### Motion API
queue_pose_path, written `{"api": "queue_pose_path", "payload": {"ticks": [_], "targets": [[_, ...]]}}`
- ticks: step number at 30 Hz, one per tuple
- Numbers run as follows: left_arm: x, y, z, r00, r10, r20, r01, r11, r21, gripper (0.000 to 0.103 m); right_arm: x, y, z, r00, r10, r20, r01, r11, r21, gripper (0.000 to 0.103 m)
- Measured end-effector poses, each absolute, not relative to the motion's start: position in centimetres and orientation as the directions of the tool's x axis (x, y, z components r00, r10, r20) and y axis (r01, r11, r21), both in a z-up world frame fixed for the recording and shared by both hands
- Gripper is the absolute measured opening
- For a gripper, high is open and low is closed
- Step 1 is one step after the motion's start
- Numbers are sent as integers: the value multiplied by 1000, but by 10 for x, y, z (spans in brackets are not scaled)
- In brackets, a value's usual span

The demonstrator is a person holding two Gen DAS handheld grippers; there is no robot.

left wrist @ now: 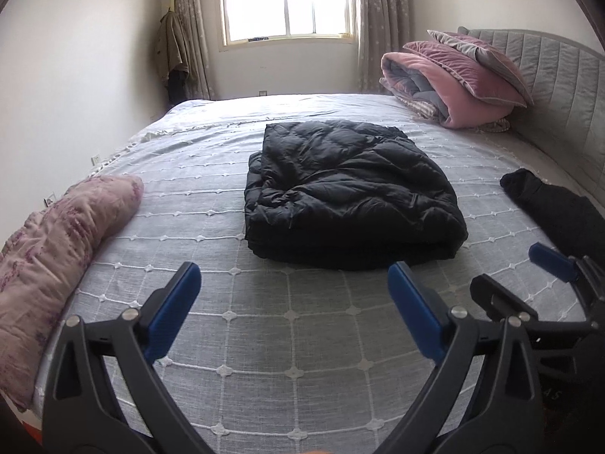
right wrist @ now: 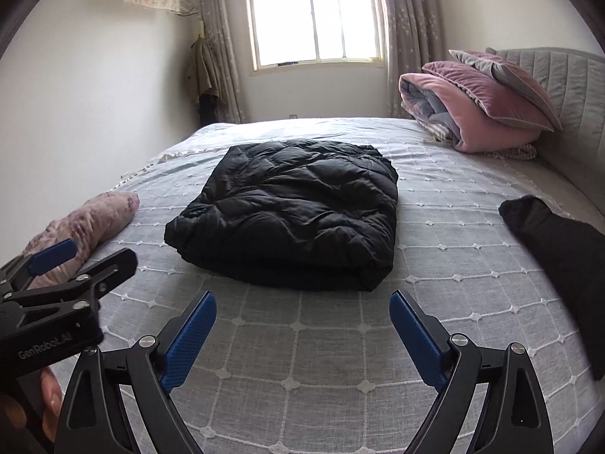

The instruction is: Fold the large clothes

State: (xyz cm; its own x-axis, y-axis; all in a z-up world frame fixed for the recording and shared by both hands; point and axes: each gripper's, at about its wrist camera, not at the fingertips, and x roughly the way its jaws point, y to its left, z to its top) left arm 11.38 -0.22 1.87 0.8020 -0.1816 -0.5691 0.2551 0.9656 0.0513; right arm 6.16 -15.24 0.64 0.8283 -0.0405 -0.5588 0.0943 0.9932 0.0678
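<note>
Bedspread (left wrist: 287, 340), grey with a white stitched grid, lies directly beneath both claws and carries nothing between the blue pads. Left gripper (left wrist: 295, 310) is spread wide and released, grasping nothing; right gripper (right wrist: 302, 333) stands likewise, jaws apart and empty, just beside the left. One black down jacket (right wrist: 287, 212) sits ahead of both claws near the middle of the bed, already folded into a thick, roughly square bundle, its doubled edge facing me. I judge it light for its bulk, soft and springy, with a slick shell apt to slide and puff back open; a hold belongs on the stacked layers at a near corner, pinched deep. One further dark garment (left wrist: 556, 212) lies to my right, unfolded by the look of it. One rolled pink quilt (left wrist: 56, 249) lies to my left. Far right ahead: one folded pink blanket (right wrist: 476, 113) with one cushion (right wrist: 503, 83) on top, against the headboard (right wrist: 567, 87).
</note>
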Motion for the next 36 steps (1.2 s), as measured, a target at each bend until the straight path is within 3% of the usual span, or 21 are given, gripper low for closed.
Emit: {"api": "queue_pose_path", "payload": {"ticks": [6, 8, 19, 36], "targets": [[114, 1, 19, 795, -204, -571, 257, 966, 13, 99, 61, -150, 7, 836, -76, -544, 106, 994, 23, 96], [115, 2, 18, 794, -204, -573, 252, 968, 4, 99, 60, -148, 7, 836, -99, -540, 116, 993, -2, 103], [127, 5, 3, 740, -166, -651, 198, 980, -25, 102, 59, -150, 9, 838, -116, -533, 125, 992, -20, 103], [127, 3, 3, 759, -180, -625, 209, 978, -29, 103, 59, -153, 8, 836, -97, -540, 122, 993, 10, 103]]}}
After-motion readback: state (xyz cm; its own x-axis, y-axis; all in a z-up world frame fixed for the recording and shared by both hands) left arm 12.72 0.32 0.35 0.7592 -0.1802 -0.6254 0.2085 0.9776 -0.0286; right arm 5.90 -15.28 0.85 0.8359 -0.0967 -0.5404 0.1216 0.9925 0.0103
